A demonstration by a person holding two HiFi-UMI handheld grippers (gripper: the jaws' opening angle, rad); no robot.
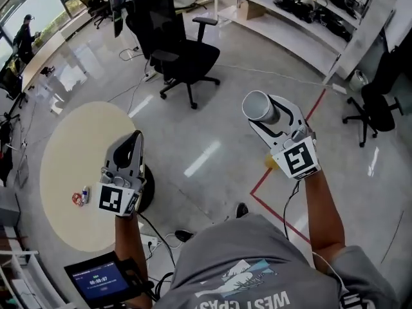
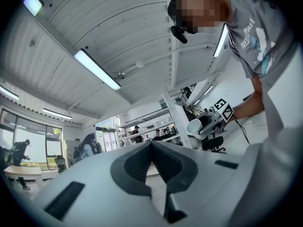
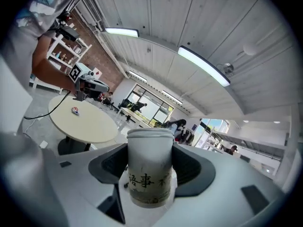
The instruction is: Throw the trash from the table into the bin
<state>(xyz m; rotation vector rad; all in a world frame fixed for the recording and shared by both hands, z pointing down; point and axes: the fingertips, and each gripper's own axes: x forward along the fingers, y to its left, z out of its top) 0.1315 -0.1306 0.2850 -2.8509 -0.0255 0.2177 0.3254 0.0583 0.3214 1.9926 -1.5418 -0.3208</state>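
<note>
My right gripper point(image 1: 266, 110) is shut on a white paper cup point(image 1: 260, 107) with dark print, held out over the floor to the right of the table. In the right gripper view the cup point(image 3: 149, 167) stands upright between the dark pads point(image 3: 193, 170). My left gripper point(image 1: 136, 139) is shut and holds nothing; it hangs over the right rim of the round cream table point(image 1: 71, 147). In its own view the pads point(image 2: 137, 167) meet at the tip. A small red and white piece of trash point(image 1: 80, 197) lies on the table near its front edge; the right gripper view shows this trash point(image 3: 75, 110) too.
A black office chair point(image 1: 177, 53) stands on the shiny floor ahead, another chair point(image 1: 378, 102) at far right. Red tape lines point(image 1: 267, 176) cross the floor below my right gripper. Shelves run along the back wall. A tablet point(image 1: 103, 280) sits at bottom left, with cables near my feet.
</note>
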